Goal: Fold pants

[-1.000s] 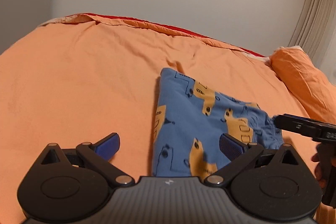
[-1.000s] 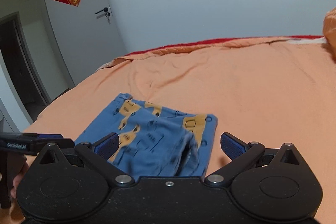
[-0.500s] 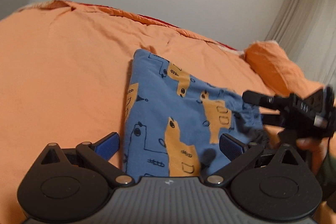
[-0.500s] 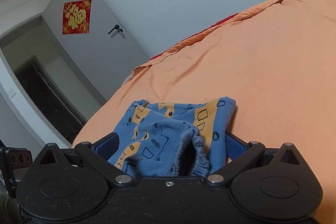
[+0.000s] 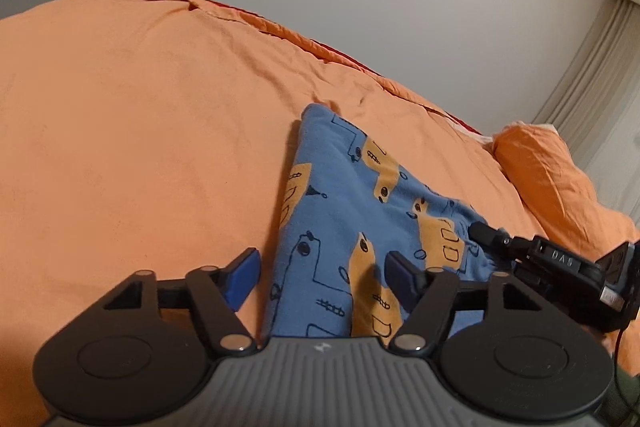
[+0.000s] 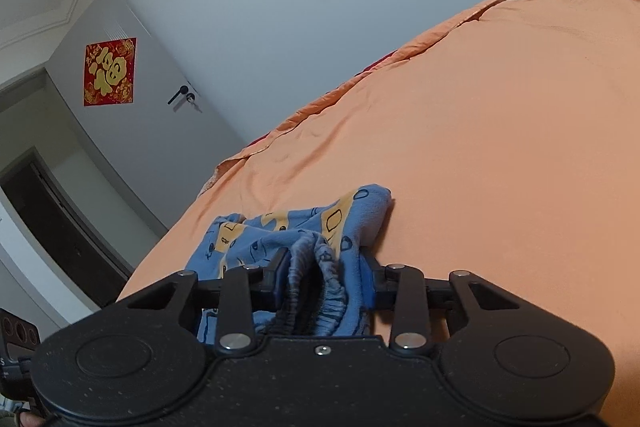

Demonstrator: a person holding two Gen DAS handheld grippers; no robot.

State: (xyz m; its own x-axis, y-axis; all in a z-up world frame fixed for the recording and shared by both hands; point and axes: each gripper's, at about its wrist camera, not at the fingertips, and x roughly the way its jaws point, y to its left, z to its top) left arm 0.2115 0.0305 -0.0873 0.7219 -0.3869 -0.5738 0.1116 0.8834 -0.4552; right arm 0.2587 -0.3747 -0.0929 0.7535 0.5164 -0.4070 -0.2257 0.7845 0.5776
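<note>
My right tongs (image 6: 325, 281) pinch the gathered waistband of the pants (image 5: 344, 227), which lie folded on the bed (image 5: 140, 147) ahead of my spread, empty left tongs (image 5: 320, 277); lifting one-sided could undo the fold.
</note>
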